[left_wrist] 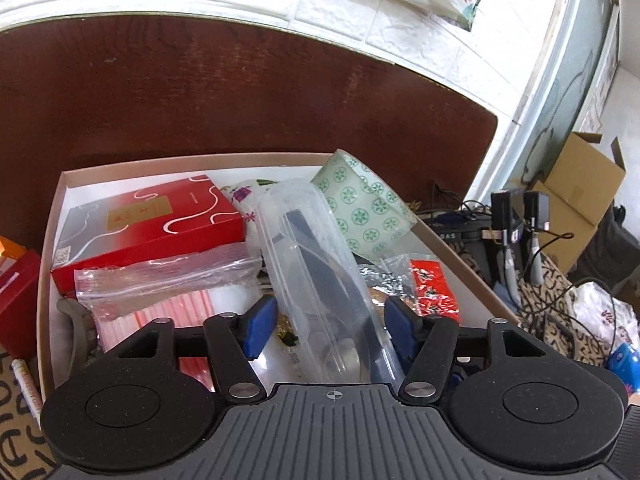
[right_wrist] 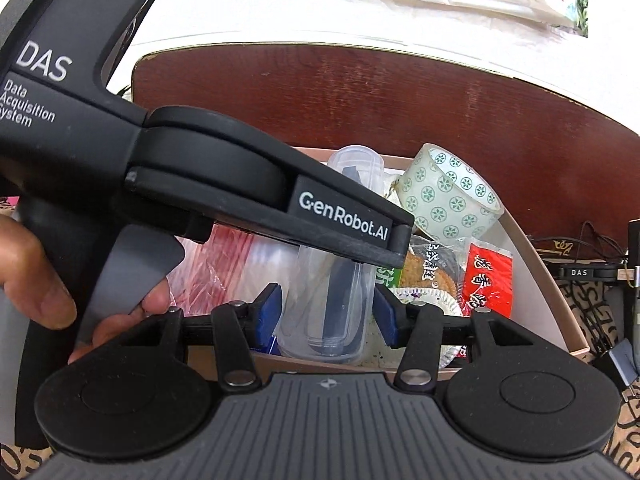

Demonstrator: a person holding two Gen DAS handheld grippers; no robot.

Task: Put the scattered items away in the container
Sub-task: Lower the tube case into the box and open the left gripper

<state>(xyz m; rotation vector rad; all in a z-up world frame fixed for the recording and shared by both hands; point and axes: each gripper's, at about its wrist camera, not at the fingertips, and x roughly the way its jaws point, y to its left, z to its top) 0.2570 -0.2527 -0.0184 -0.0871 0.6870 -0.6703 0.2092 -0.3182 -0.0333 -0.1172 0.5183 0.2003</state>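
Left wrist view: left gripper [left_wrist: 329,326], jaws apart, straddling clear case [left_wrist: 320,280] without visible pad contact; case leans across the box [left_wrist: 46,280], over zip bag [left_wrist: 168,276], red carton [left_wrist: 160,220] far left, tape roll [left_wrist: 360,208] far right.

Right wrist view: right gripper [right_wrist: 326,314], jaws apart, flanks the case's near end; red packet [right_wrist: 486,280] at right. Advice: settle the case flat before withdrawing; avoid snagging bags.

box [left_wrist: 52,216] packed full, tape roll [left_wrist: 362,204] on top
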